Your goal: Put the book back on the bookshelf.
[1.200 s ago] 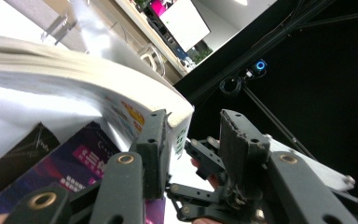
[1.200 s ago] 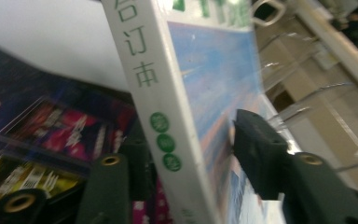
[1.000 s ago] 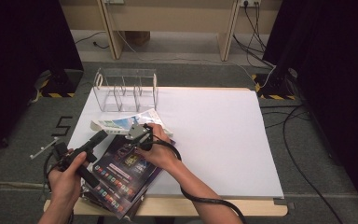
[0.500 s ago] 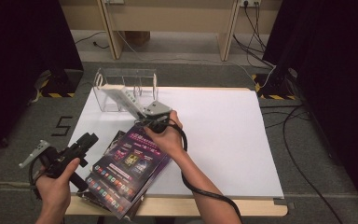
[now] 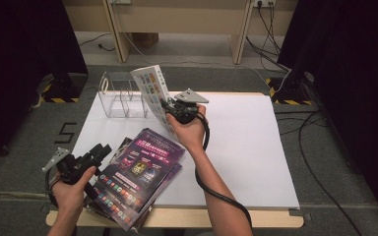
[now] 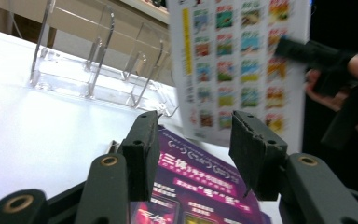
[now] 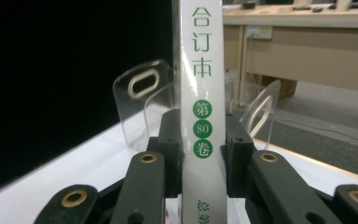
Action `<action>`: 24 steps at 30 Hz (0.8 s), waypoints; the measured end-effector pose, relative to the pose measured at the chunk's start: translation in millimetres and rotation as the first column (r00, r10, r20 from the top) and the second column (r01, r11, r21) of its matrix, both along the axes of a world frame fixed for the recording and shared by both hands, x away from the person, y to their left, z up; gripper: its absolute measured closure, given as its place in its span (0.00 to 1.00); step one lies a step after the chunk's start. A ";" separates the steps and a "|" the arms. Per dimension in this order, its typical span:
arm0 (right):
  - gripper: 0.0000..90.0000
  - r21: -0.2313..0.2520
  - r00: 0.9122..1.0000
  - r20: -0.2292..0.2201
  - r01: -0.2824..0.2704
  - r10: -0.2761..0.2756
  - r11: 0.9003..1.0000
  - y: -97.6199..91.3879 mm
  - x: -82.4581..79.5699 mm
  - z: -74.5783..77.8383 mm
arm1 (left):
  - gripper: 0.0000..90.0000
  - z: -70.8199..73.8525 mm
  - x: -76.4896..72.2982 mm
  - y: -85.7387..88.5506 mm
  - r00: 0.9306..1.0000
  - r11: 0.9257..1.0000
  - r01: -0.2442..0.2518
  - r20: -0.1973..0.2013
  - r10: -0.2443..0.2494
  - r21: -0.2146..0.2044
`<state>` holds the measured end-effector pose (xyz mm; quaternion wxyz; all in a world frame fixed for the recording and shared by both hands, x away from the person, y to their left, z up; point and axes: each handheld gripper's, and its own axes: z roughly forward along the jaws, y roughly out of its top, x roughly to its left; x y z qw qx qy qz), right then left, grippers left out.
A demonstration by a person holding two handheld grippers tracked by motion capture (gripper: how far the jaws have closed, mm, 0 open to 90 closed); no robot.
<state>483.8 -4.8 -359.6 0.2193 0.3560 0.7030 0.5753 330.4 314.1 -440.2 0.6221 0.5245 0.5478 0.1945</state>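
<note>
The right gripper [image 5: 170, 109] clamps its jaws on a glossy white bound volume [image 5: 153, 93] by its spine, upright near the clear acrylic rack [image 5: 120, 96]. The left gripper [image 5: 100, 151] has its jaws wide and, apparently, empty, having just been opening above purple magazines [image 5: 142, 169] on the white counter [image 5: 256, 147].

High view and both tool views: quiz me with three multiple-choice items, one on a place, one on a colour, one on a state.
1. Where is the clear rack?
A. far left part of the table
B. near right corner
C. on the floor

2. What colour is the top magazine lying on the table?
A. yellow
B. purple
C. plain white

3. What is the right tool doing?
A. hanging open over bare table
B. shut on the white volume
C. gripping the rack

Answers: 1 A, the high view shows it at the table's far left. 2 B, its cover is purple. 3 B, the right tool view shows both pads pressed on the spine.
</note>
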 end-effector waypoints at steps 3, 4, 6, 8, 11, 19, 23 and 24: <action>0.82 0.027 1.000 -0.014 0.022 -0.021 0.999 -0.8 4.9 5.0 | 0.57 -4.9 4.3 -0.5 1.000 1.000 -0.010 -0.003 0.010 0.024; 0.82 0.028 1.000 -0.017 0.024 -0.023 0.999 -1.1 6.7 5.9 | 0.57 -6.3 5.5 -1.0 1.000 0.999 -0.011 -0.003 0.011 0.040; 0.82 0.036 0.999 -0.016 0.033 -0.032 0.999 -0.2 9.5 6.5 | 0.57 -8.5 6.7 -1.1 1.000 0.998 -0.013 -0.010 0.014 0.066; 0.82 0.049 0.999 -0.029 0.033 -0.032 0.998 0.8 13.0 6.7 | 0.57 -10.7 7.2 -0.8 1.000 0.998 -0.013 -0.014 0.014 0.067; 0.82 0.055 0.999 -0.027 0.049 -0.048 0.997 4.6 17.2 7.7 | 0.57 -13.4 6.9 0.0 1.000 0.998 -0.015 -0.021 0.016 0.069; 0.82 0.091 0.992 -0.028 0.125 -0.123 0.988 6.8 26.9 12.6 | 0.57 -15.3 6.6 3.2 1.000 0.998 -0.017 -0.022 0.018 0.068; 0.82 0.093 0.990 -0.022 0.143 -0.142 0.985 8.3 25.1 13.6 | 0.57 -14.7 5.3 3.8 1.000 0.997 -0.015 -0.016 0.016 0.074; 0.82 0.095 0.990 -0.021 0.144 -0.142 0.985 8.2 25.5 13.8 | 0.57 -14.7 5.4 4.0 1.000 0.997 -0.016 -0.014 0.017 0.072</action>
